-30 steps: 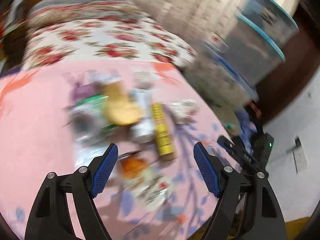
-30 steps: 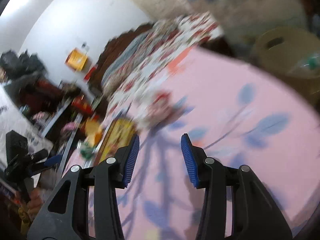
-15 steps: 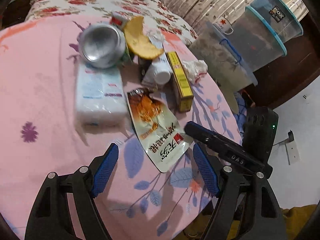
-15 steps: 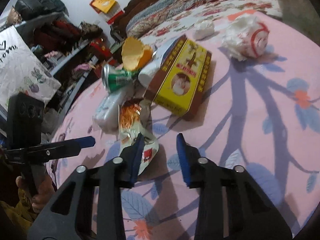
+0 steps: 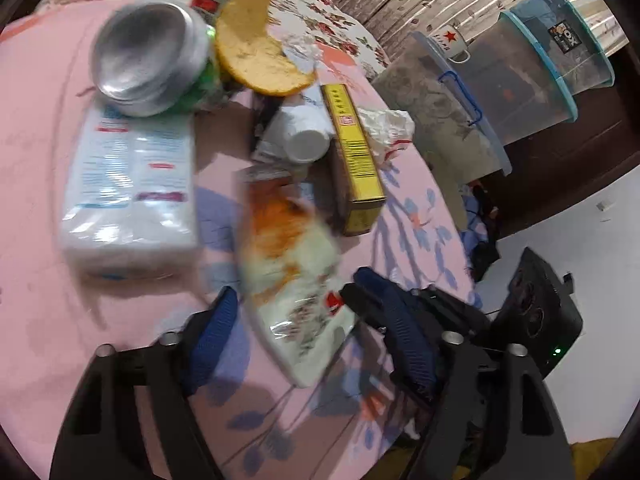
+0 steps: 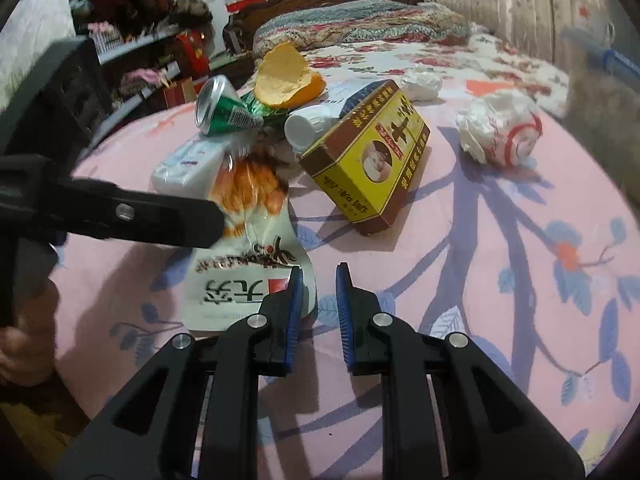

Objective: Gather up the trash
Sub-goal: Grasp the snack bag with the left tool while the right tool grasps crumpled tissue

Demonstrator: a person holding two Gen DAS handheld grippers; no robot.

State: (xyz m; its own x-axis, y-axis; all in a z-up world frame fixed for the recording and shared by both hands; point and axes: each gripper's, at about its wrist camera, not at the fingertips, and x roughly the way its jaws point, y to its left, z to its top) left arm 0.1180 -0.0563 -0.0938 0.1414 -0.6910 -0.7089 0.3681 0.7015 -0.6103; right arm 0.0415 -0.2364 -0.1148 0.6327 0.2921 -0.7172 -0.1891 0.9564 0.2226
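A: Entry. Snack wrapper (image 6: 248, 280), white with orange print, lay flat on the pink floral tablecloth (image 6: 500, 280), at the near edge of the trash pile.

B: Right gripper (image 6: 318, 288)?

A: Jaws were closing, a narrow gap left. The wrapper's near corner sat against the left pad; nothing was pinched between the pads that I could see.

B: Left gripper (image 5: 304, 332)?

A: Also closing, wider apart. In its own view the wrapper (image 5: 296, 280) lay between the blue pads, blurred; pads not pressing on it. The right gripper's tip (image 5: 360, 292) showed at the wrapper's 3 o'clock edge.

B: Surroundings, from the wrapper?

A: Right view: yellow-and-brown box (image 6: 368, 156) at 1 o'clock, tilted on its edge. White bottle (image 6: 304, 124) and orange peel (image 6: 284, 76) at 12. Crushed green can (image 6: 220, 108) and tissue pack (image 6: 188, 160) at 11. Crumpled paper cup (image 6: 500, 132) further off at 2 o'clock.

B: Beyond the table?

A: Floral bedspread (image 6: 400, 56) behind; stacked clear storage bins (image 5: 532, 80) in the left view.
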